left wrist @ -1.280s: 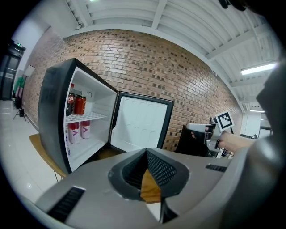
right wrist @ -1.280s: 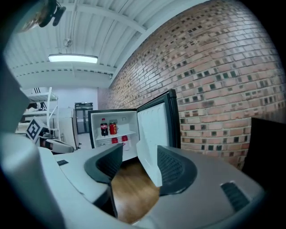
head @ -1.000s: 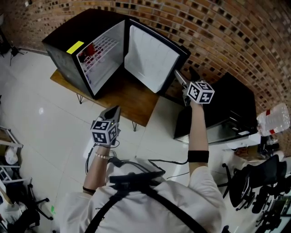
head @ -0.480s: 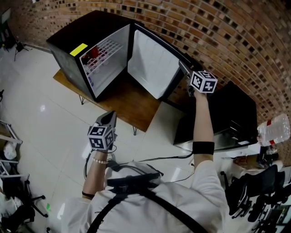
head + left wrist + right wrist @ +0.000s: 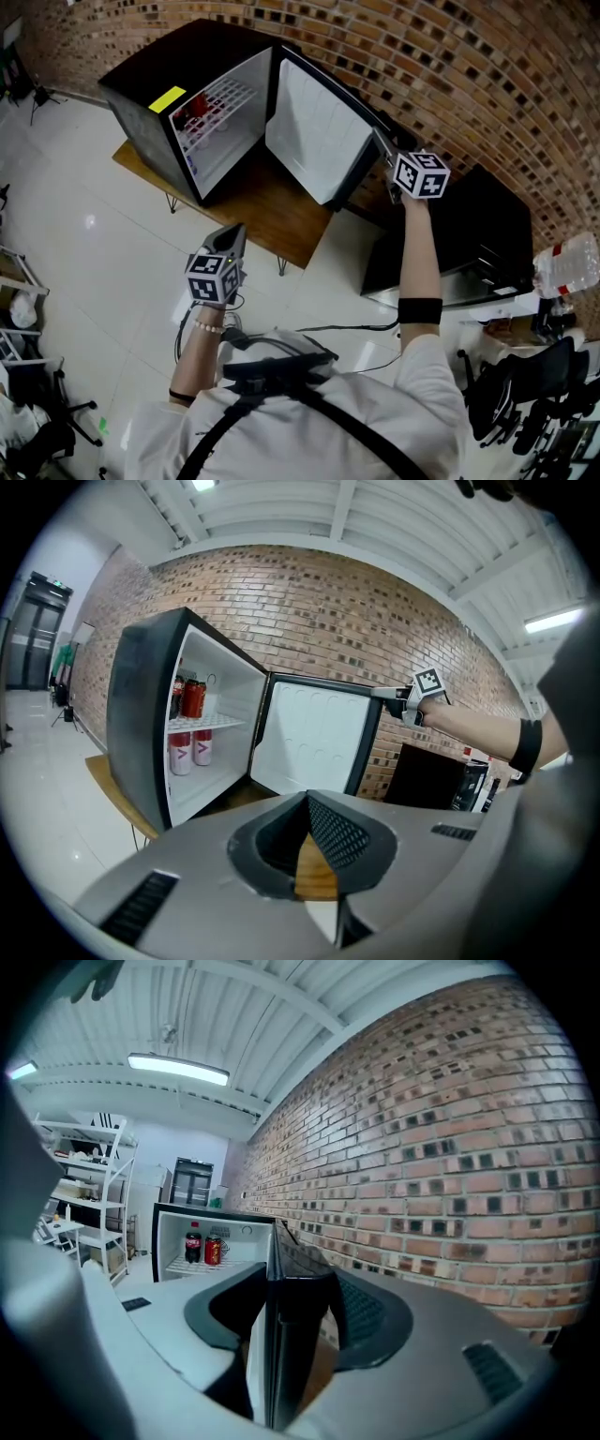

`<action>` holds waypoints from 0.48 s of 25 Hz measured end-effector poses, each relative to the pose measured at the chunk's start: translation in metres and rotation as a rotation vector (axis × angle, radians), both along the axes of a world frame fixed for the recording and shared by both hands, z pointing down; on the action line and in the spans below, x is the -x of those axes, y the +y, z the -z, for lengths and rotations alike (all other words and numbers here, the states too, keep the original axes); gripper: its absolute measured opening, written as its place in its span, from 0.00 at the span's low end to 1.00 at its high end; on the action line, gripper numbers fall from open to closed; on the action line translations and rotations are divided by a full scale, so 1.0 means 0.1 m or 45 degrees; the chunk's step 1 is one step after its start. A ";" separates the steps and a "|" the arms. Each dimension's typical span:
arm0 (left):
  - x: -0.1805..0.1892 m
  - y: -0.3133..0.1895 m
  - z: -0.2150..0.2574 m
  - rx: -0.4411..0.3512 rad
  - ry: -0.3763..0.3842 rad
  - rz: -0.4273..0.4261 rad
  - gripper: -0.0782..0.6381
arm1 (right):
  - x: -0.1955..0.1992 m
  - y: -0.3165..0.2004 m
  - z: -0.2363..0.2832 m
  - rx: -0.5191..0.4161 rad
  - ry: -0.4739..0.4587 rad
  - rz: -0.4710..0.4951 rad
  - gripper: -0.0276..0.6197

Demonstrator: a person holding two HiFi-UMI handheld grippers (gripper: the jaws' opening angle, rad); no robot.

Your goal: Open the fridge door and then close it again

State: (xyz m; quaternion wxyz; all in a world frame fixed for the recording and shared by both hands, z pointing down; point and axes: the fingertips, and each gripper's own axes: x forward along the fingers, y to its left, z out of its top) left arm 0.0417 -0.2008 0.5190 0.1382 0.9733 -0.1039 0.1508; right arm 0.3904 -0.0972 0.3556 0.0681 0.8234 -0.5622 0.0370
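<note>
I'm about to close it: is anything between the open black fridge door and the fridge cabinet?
Nothing visible does. The right gripper, jaws just closing on the black fridge door, has a clear swing to the black fridge; red cans sit inside.

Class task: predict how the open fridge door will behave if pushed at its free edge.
The fridge door looks like a flat, rigid panel, so it probably won't flex. Hinged to the fridge along one side, it should swing rather than slide. Its inner face carries nothing visible, so it likely moves lightly.
</note>
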 end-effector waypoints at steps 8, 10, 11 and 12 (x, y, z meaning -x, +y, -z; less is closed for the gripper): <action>0.15 -0.05 -0.05 0.019 0.000 -0.001 0.11 | 0.59 -0.12 0.01 -0.021 0.033 0.103 0.35; 0.19 -0.07 -0.05 0.022 0.000 0.001 0.11 | 0.76 -0.18 0.01 -0.014 0.056 0.131 0.36; 0.22 -0.08 -0.06 0.023 -0.001 0.002 0.11 | 0.84 -0.21 0.00 -0.010 0.068 0.144 0.39; 0.24 -0.09 -0.06 0.025 -0.002 0.003 0.11 | 0.92 -0.24 0.00 -0.006 0.076 0.157 0.44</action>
